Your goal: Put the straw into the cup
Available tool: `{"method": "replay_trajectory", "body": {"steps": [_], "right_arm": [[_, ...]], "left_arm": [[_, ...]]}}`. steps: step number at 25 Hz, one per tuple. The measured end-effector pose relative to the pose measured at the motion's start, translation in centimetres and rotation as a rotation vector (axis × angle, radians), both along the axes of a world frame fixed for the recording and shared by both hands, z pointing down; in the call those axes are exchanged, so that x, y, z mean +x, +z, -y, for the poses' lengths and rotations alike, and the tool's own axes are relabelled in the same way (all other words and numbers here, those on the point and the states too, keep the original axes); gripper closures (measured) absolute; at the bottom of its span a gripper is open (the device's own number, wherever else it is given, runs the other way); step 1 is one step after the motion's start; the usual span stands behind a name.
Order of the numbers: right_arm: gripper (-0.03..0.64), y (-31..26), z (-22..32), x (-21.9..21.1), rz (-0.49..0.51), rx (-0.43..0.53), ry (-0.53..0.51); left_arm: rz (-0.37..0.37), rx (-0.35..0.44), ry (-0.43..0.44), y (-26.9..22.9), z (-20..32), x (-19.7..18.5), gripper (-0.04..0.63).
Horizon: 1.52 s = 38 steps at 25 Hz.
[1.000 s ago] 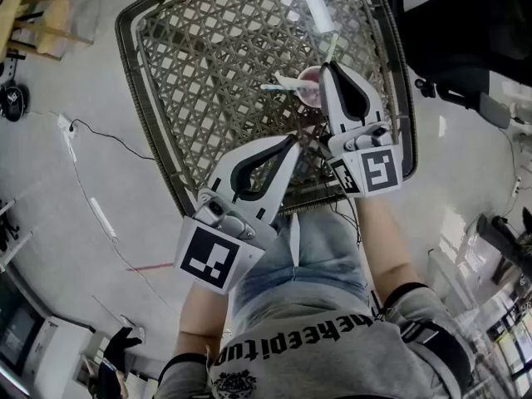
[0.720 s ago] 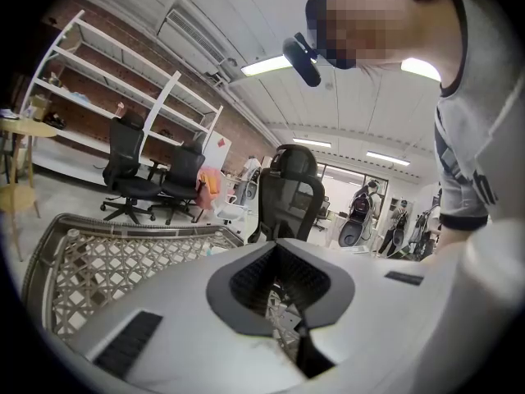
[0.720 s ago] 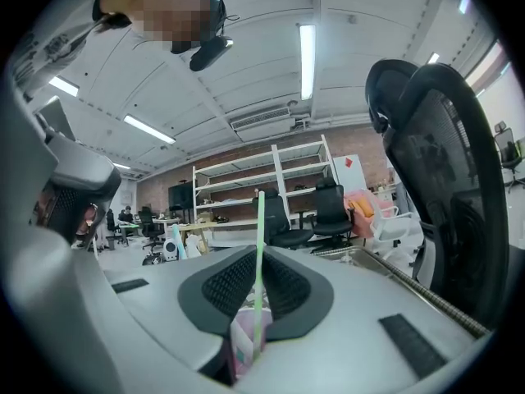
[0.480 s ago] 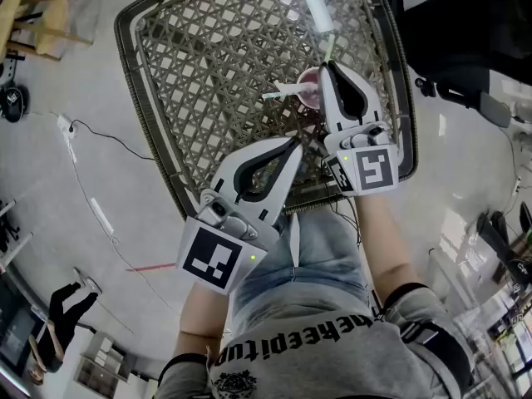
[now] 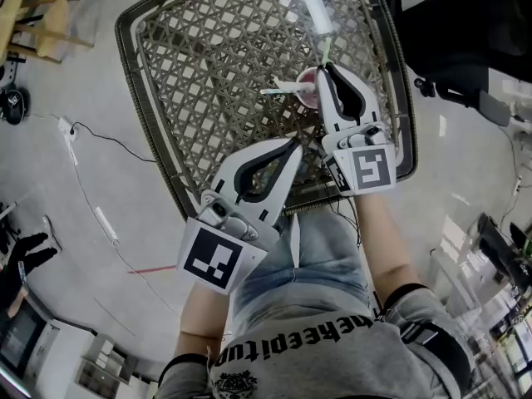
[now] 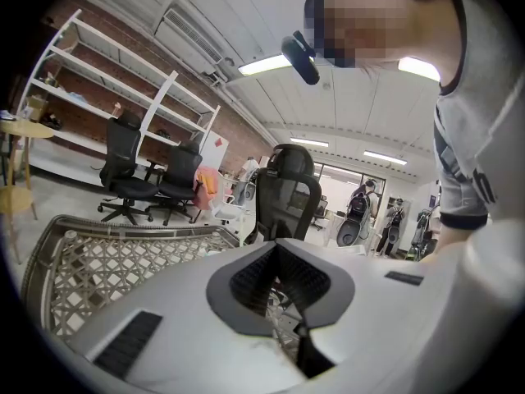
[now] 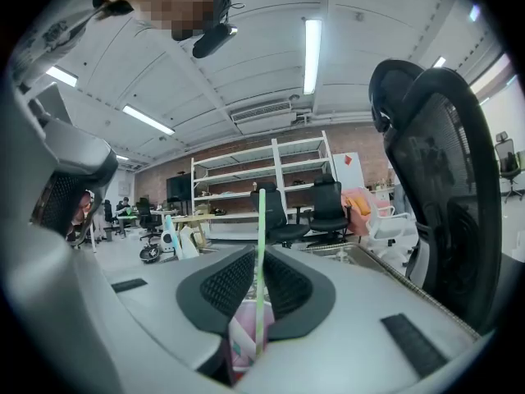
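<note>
A small pink cup [image 5: 306, 90] stands on the woven wicker table [image 5: 216, 65], toward its right side. A pale straw-like piece [image 5: 279, 89] sticks out of the cup to the left. My right gripper [image 5: 326, 66] reaches over the cup and is shut on a thin green straw [image 5: 327, 51]. In the right gripper view the straw [image 7: 261, 245] runs upright between the jaws of the gripper [image 7: 261, 254], its lower end at the cup [image 7: 244, 341]. My left gripper [image 5: 294, 140] hovers near the table's front edge, shut and empty; its jaws [image 6: 277, 249] meet over the weave.
A black office chair [image 5: 465, 32] stands close to the table's right rim [image 5: 405, 98]. A cable [image 5: 96, 131] lies on the floor to the left. The person's legs are right under the grippers. More chairs and shelves stand farther off.
My right gripper has shifted slightly left and farther over the cup with the green straw in it. The left gripper has barely moved.
</note>
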State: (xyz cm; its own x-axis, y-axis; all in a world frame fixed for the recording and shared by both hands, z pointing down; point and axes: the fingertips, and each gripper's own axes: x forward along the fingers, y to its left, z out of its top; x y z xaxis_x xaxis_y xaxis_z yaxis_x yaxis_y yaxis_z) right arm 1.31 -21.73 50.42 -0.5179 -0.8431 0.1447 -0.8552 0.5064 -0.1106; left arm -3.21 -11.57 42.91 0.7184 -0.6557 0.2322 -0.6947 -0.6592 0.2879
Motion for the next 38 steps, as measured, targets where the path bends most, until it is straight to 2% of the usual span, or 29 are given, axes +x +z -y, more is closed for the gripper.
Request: {"method": "replay_trajectory", "body": {"steps": [12, 20, 33, 35, 38], "right_arm": [[0.556, -1.6, -0.8, 0.1, -0.004, 0.012, -0.005], [0.618, -3.6, -2.0, 0.2, 0.010, -0.010, -0.025], [0.621, -10.6, -5.6, -0.2, 0.023, -0.025, -0.070], [0.621, -11.8, -6.3, -0.3, 0.033, -0.021, -0.077], [0.621, -13.1, -6.7, -0.6, 0.033, -0.004, -0.082]], "left_arm": [[-0.003, 0.019, 0.017, -1.0, -0.4, 0.4, 0.554], [-0.006, 0.034, 0.041, -2.2, -0.8, 0.8, 0.554], [-0.010, 0.060, 0.065, -6.6, -2.0, 0.3, 0.554], [-0.016, 0.079, 0.064, -7.3, -2.1, 0.1, 0.554], [-0.058, 0.153, 0.054, -8.6, -1.3, -0.1, 0.554]]}}
